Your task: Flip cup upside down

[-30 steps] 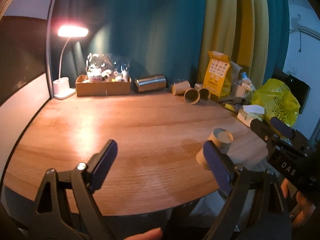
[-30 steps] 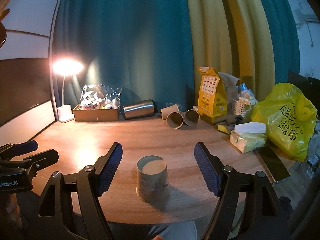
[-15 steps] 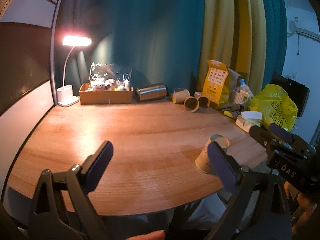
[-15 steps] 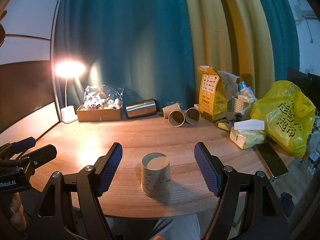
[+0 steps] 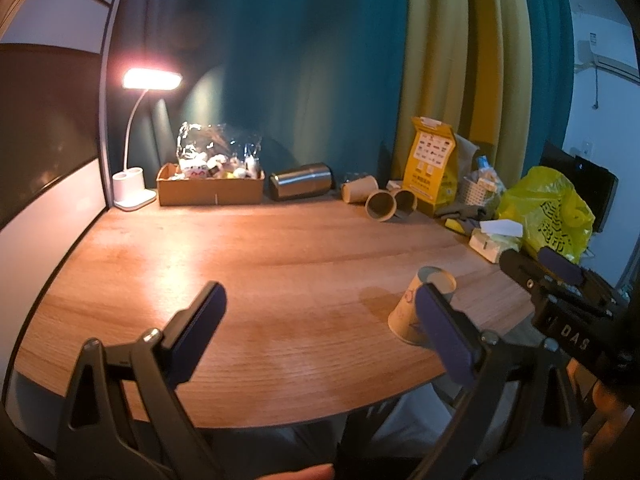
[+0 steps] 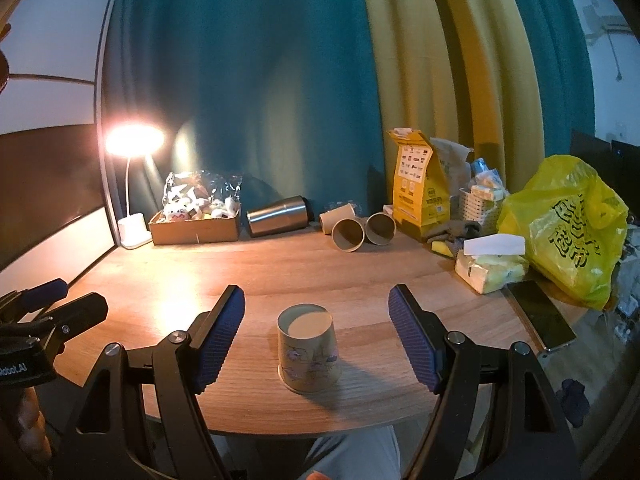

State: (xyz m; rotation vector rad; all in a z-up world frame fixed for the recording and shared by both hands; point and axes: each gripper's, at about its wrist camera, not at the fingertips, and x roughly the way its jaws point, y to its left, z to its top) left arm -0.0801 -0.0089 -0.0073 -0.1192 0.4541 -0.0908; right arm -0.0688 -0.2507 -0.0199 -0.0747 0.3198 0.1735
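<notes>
A printed paper cup (image 6: 308,350) stands upside down, base up, on the wooden table (image 6: 280,276) near its front edge. My right gripper (image 6: 316,312) is open and empty, its fingers either side of the cup and apart from it, slightly above. In the left wrist view the cup (image 5: 412,304) sits at the right, partly behind my right finger. My left gripper (image 5: 320,304) is open and empty over the table's front middle. The right gripper (image 5: 560,280) shows at that view's right edge.
Along the back stand a lit desk lamp (image 6: 132,216), a cardboard box of small items (image 6: 196,224), a lying steel tumbler (image 6: 278,216), three lying paper cups (image 6: 348,234) and a yellow carton (image 6: 416,196). At right lie a tissue pack (image 6: 492,264), a phone (image 6: 540,314) and a yellow bag (image 6: 568,228).
Both grippers have drawn back and risen slightly from the table. The cup stays upside down in place. Both stay open.
</notes>
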